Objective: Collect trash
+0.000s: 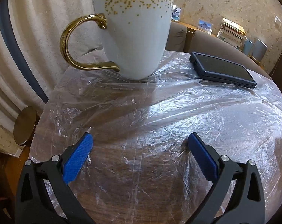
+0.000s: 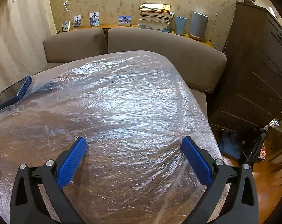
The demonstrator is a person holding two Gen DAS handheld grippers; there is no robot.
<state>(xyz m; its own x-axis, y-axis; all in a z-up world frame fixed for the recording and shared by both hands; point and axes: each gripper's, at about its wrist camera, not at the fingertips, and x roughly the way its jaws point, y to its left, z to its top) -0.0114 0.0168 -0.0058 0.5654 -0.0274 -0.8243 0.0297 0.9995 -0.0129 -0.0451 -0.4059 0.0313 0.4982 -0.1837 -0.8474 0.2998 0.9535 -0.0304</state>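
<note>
A crinkled clear plastic sheet (image 1: 150, 112) covers the wooden table; it also shows in the right wrist view (image 2: 122, 102). A white mug (image 1: 135, 37) with gold dots and a gold handle stands on the sheet at the far side. A dark blue phone-like device (image 1: 223, 69) lies on the sheet to the mug's right; it shows at the left in the right wrist view (image 2: 14, 95). My left gripper (image 1: 140, 140) is open and empty just above the sheet, short of the mug. My right gripper (image 2: 133, 143) is open and empty over the sheet.
A grey sofa (image 2: 159, 43) wraps the table's far side. A shelf behind it holds photos, a stack of books (image 2: 154, 16) and two cylinders. A dark cabinet (image 2: 256, 71) stands at the right. A round brass stool (image 1: 25, 125) stands left of the table, by the curtain.
</note>
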